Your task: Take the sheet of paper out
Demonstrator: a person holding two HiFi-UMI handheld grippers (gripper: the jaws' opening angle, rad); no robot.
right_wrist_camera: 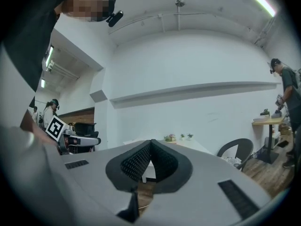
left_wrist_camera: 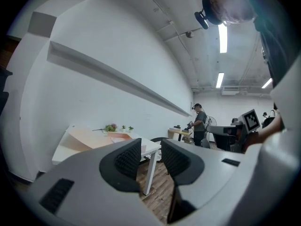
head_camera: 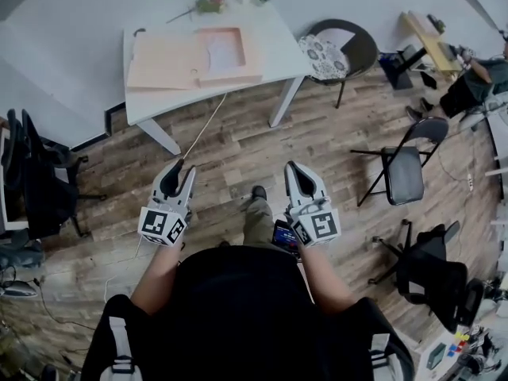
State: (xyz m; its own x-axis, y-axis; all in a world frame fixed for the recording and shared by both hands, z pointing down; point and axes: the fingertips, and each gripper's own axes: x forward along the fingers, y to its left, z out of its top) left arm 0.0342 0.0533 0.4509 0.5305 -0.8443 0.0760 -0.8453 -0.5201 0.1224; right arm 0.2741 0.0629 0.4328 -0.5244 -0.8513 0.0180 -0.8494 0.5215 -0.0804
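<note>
A flat peach folder (head_camera: 171, 60) lies open on the white table (head_camera: 274, 50) at the far side of the room. A white sheet of paper (head_camera: 223, 50) rests in its recessed right half. Both grippers hang close to my body over the wooden floor, far short of the table. My left gripper (head_camera: 178, 179) has a narrow gap between its jaws and holds nothing. My right gripper (head_camera: 299, 175) has its pads pressed together, empty. The left gripper view shows the folder (left_wrist_camera: 87, 140) beyond the left gripper (left_wrist_camera: 150, 158). My right gripper (right_wrist_camera: 150, 159) points toward the table (right_wrist_camera: 190, 145).
Small potted flowers (head_camera: 211, 1) stand at the table's back edge. A thin cable (head_camera: 203, 127) runs from the table to the floor. A round black chair (head_camera: 352, 48), a folding chair (head_camera: 402, 173) and office chairs (head_camera: 432, 278) stand at the right, a dark chair (head_camera: 38, 182) at the left.
</note>
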